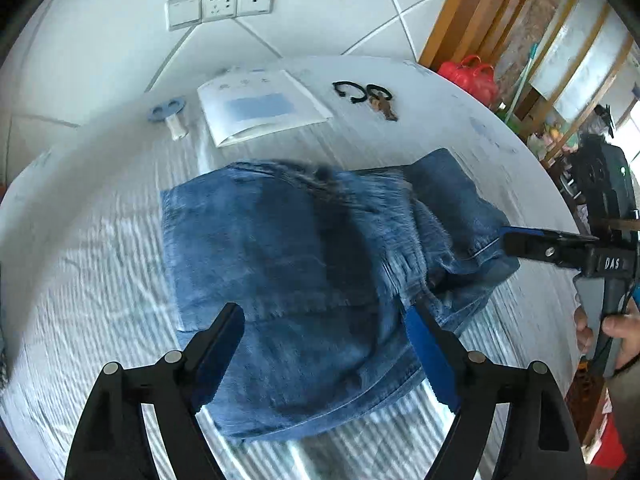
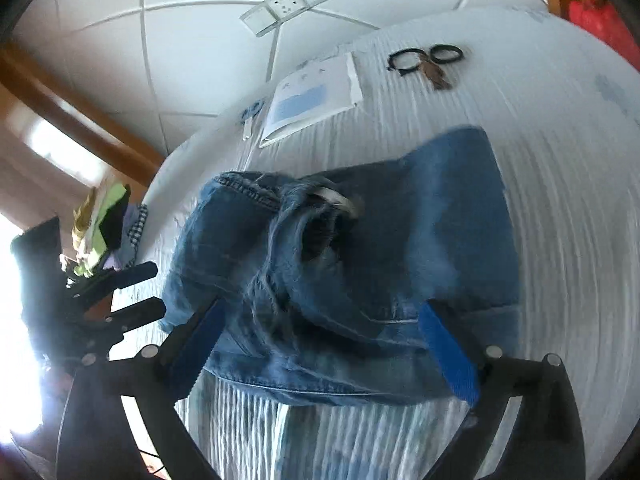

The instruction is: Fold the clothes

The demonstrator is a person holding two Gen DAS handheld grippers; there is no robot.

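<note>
Hovering over jeans (image 1: pixel 304 280), left gripper (image 1: pixel 324 320) tilted down, jaws spread wide, nothing held. Right gripper (image 2: pixel 320 320) same, released, above near hem; seen side-on at jeans' right edge. Jeans lie folded mid-table (image 1: pixel 100 280). Booklet (image 1: pixel 260 106), keys (image 1: pixel 374 98) well apart at far side. Frames blurred.

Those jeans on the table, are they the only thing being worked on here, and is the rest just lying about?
Part of the job:
jeans, lying folded
left gripper, open
right gripper, open

Just lying about:
booklet
keys with black rings
blue-capped item
pile of clothes at the table's edge
</note>
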